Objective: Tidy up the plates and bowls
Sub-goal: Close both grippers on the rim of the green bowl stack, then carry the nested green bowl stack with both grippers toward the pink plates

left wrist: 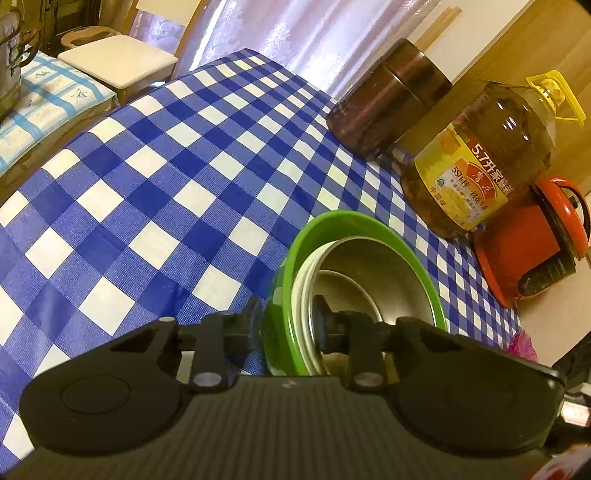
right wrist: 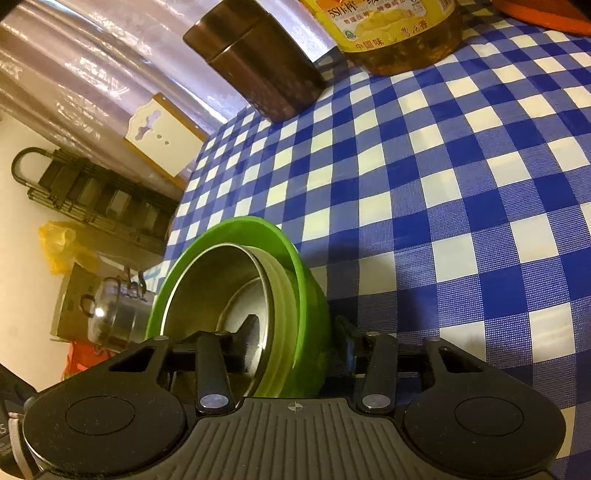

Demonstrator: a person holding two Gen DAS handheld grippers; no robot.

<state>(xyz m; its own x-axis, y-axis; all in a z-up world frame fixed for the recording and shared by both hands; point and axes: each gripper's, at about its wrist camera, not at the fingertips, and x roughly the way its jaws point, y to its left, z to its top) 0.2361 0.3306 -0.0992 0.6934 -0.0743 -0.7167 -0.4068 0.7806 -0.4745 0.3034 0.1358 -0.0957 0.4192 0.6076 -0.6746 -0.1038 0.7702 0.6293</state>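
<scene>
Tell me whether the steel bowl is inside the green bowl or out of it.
Inside. The steel bowl sits nested within the green bowl, with white rims stacked between the two, seen from both wrist views.

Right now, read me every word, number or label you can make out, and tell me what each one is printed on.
"5.7升家庭装": red band on the oil bottle label, left wrist view.
"5S压榨": same yellow label, both views.
"中国味": lower edge of that label, right wrist view.
"鲁花": reads roughly so on the label's red seal; not certain.
Smaller label lines: too blurred to read.
Brown jar, orange cooker, green bowl: no text visible.
</scene>
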